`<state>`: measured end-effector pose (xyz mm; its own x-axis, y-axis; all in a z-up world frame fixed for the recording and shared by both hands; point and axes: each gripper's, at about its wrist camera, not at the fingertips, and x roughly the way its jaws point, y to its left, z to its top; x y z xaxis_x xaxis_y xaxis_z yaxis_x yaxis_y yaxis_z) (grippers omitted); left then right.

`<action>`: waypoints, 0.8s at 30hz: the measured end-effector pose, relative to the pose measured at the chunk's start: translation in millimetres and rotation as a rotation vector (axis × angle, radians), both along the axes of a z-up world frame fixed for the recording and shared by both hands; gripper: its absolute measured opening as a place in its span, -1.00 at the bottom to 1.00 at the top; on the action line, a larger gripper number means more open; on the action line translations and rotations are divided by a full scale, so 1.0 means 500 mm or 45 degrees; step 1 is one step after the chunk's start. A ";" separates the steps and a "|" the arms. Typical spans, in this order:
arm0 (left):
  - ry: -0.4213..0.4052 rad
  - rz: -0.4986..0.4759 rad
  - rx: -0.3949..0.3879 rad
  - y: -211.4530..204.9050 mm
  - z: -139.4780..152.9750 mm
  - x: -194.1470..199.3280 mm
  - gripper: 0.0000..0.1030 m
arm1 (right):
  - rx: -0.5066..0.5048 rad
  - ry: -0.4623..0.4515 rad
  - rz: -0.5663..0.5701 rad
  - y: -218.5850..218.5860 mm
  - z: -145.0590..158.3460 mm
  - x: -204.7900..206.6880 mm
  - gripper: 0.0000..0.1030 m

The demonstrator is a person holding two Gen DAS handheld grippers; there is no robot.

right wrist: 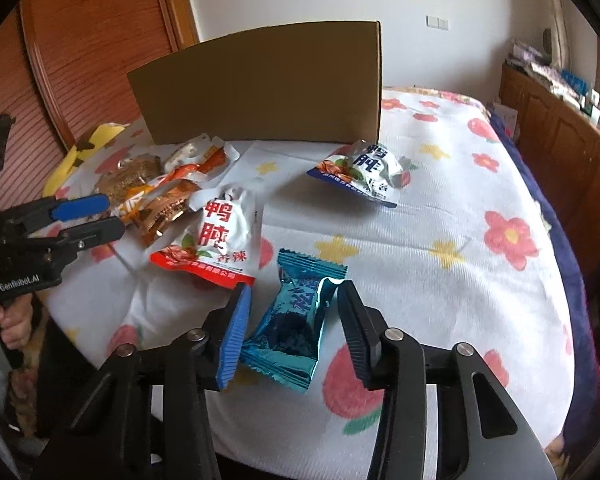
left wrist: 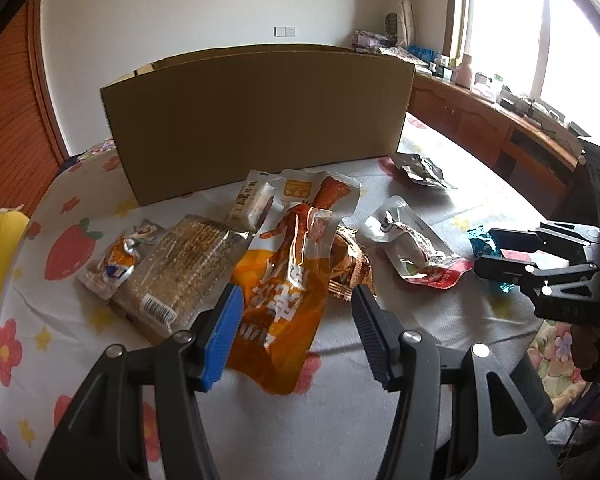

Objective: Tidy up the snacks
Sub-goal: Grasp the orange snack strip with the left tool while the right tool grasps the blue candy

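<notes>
Straddling the orange pouch (left wrist: 284, 296), the left gripper (left wrist: 296, 300) has its fingers wide apart; the right gripper (right wrist: 294, 316) likewise brackets the teal packet (right wrist: 296, 328), fingers spread and not yet closed. Both snacks lie flat on the flowered bed (right wrist: 440, 208), the cardboard box (left wrist: 256, 120) standing behind the pile. Picking seems just underway: each gripper likely needs to close, lift and carry its snack over the box wall.

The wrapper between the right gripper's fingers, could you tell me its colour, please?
Shiny teal-blue wrapper; clearest in the right wrist view.
</notes>
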<state>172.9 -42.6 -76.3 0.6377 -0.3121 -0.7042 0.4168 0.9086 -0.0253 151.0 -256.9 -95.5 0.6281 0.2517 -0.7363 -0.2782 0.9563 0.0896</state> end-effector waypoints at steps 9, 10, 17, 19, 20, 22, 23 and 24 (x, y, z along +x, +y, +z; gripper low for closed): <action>0.038 -0.017 0.162 -0.018 -0.021 0.037 0.11 | -0.051 -0.070 0.025 0.008 -0.009 -0.009 -0.15; 0.036 -0.025 0.168 -0.019 -0.020 0.038 0.11 | -0.046 -0.071 0.026 0.008 -0.009 -0.009 -0.15; 0.041 -0.072 0.237 -0.027 -0.016 0.036 0.11 | -0.036 -0.085 0.035 0.006 -0.009 -0.013 -0.15; 0.054 -0.079 0.240 -0.023 -0.015 0.031 0.12 | -0.034 -0.089 0.039 0.005 -0.009 -0.014 -0.15; 0.057 -0.081 0.242 -0.023 -0.015 0.030 0.13 | -0.031 -0.089 0.040 0.004 -0.009 -0.014 -0.15; 0.059 -0.083 0.244 -0.018 -0.015 0.026 0.13 | -0.022 -0.090 0.041 0.002 -0.010 -0.014 -0.15; 0.060 -0.086 0.244 -0.017 -0.015 0.026 0.13 | -0.019 -0.091 0.041 0.002 -0.009 -0.014 -0.15; 0.058 -0.087 0.247 -0.018 -0.015 0.026 0.13 | -0.018 -0.092 0.042 0.001 -0.010 -0.013 -0.15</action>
<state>186.1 -51.6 -83.7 0.5857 -0.2091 -0.7831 0.4800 0.8680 0.1272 144.5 -256.2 -100.3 0.6713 0.2630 -0.6930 -0.3149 0.9476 0.0546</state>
